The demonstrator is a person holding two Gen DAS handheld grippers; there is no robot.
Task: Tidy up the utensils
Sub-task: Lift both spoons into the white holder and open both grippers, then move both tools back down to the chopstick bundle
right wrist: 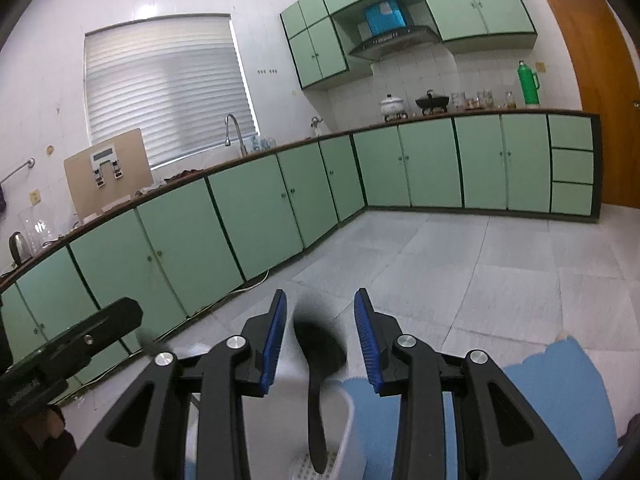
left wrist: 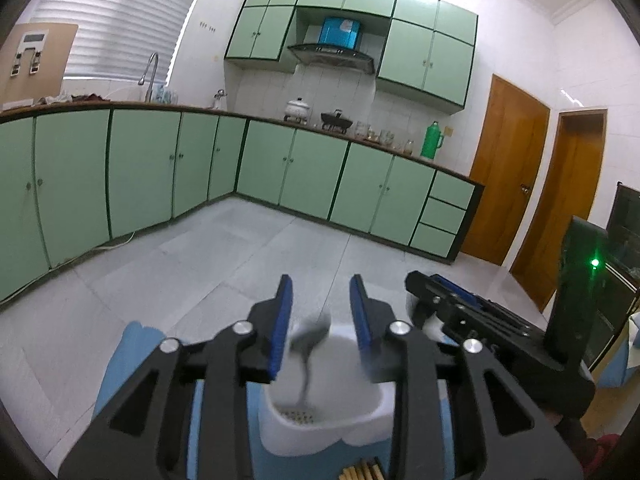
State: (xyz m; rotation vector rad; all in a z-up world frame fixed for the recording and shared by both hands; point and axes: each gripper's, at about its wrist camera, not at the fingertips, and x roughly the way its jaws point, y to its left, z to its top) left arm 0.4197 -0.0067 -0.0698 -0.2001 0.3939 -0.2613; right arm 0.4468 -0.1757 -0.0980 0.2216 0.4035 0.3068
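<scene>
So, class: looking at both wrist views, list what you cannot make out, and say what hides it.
- Left wrist view: the metal spoon in the white holder is motion-blurred; its handle end is lost.
- Left wrist view: the wooden sticks are cut off by the bottom edge.
- Right wrist view: the black spoon is blurred; its lower end runs into the frame edge.
- The jars on the counter are too small to identify.

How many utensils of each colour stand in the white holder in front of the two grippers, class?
Grey metal spoon: 1
Black spoon: 1
Total: 2 in the white utensil holder, each standing between the open pads of one gripper. The tan sticks at the bottom edge of the left wrist view lie outside the holder and are not counted.
</scene>
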